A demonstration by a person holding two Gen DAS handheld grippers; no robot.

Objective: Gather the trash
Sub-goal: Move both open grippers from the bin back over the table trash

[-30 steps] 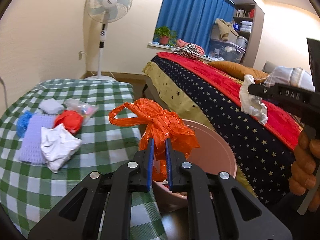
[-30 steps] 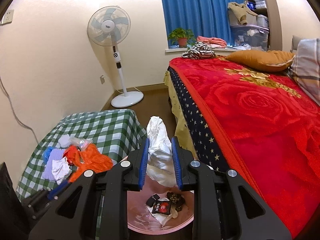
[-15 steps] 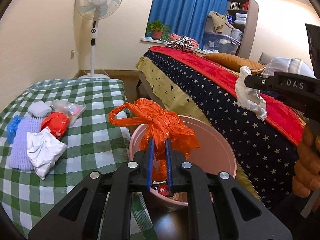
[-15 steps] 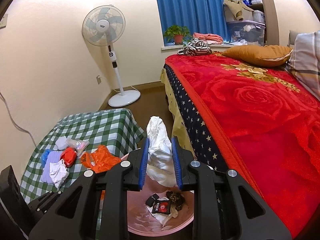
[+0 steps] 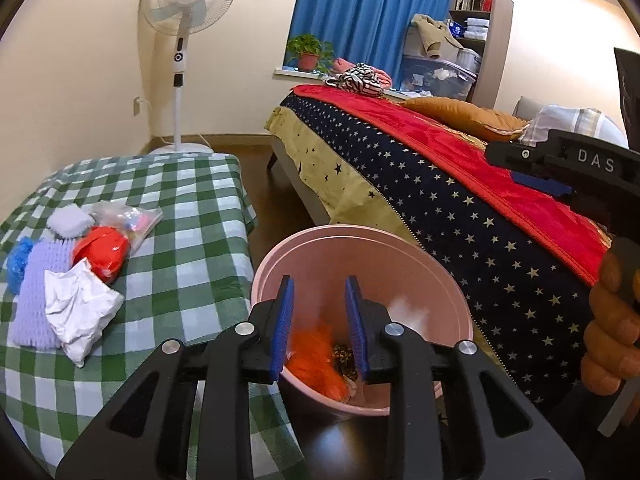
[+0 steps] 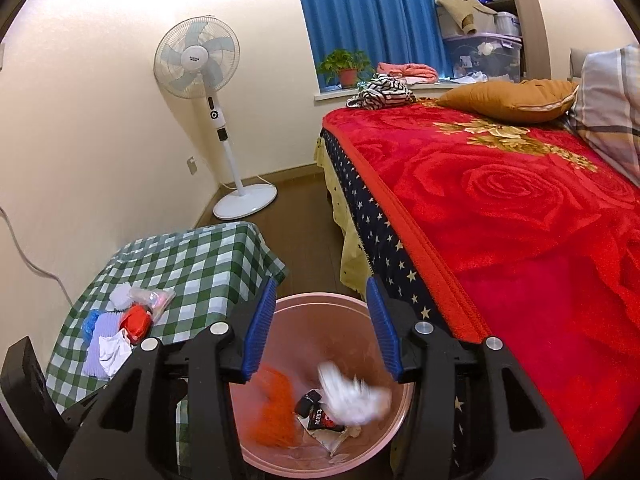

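Observation:
A pink bin [image 5: 352,248] [image 6: 304,308] stands on the floor between the checked table and the bed. Above it my left gripper [image 5: 319,322] is opening, with nothing between its blue pads. The orange plastic bag [image 5: 316,354] [image 6: 272,408] is blurred inside the bin. My right gripper [image 6: 320,326] [image 5: 532,172] is also opening over the bin and holds nothing. A white crumpled wad [image 6: 352,394] [image 5: 408,308] is blurred inside the bin, over dark wrappers [image 6: 320,416]. On the table lie a white crumpled paper [image 5: 80,312], a red wad [image 5: 102,250], a clear bag [image 5: 128,216] and blue scraps [image 5: 20,256].
The green checked table [image 5: 180,240] is at the left and holds a lilac knitted cloth [image 5: 32,300]. A bed [image 6: 500,200] with a red blanket fills the right. A standing fan [image 6: 212,120] is at the far wall. A hand [image 5: 612,332] holds the right gripper.
Both grippers have opened. The orange bag has left the left gripper and the white wad has left the right one; both are now down inside the pink bin.

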